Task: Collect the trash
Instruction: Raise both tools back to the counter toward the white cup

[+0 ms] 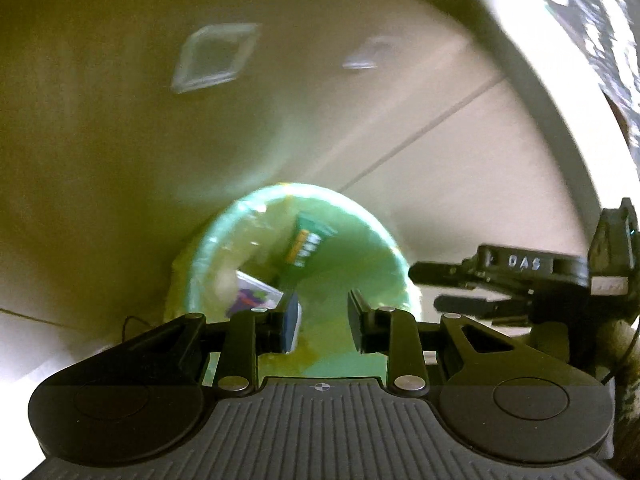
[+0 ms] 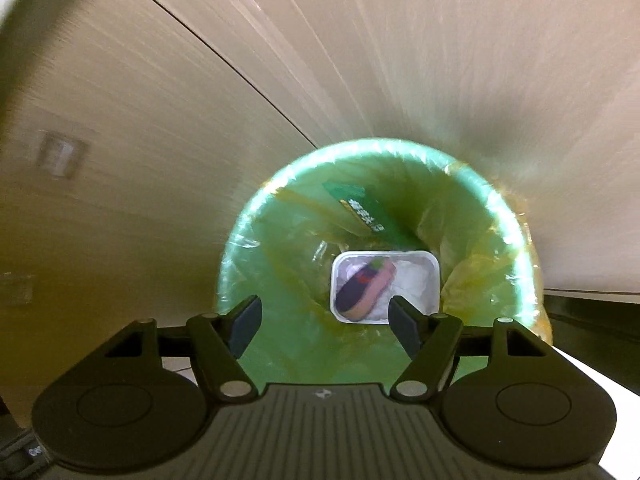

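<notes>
Both sets of jaws stand spread with nothing between the pads: the right gripper (image 2: 325, 322) hangs above the mouth of the green trash bin (image 2: 516, 216), and the left gripper (image 1: 323, 322) hovers over the same bin's near rim, with the right gripper's dark fingers just to its side. Down in the bin's yellow-green liner (image 2: 288, 272) lies a white tray (image 2: 416, 276) with a purple and pink picture, flat near the bottom, and a green packet (image 2: 360, 204) leans against the far wall. That load looks delivered, so the step in hand is likely the withdrawal: lift clear of the rim without snagging the liner. On the pale floor beyond the bin lie what seem to be a clear square lid (image 1: 216, 56) and a smaller clear scrap (image 1: 366, 56), both blurred; those would be next.
</notes>
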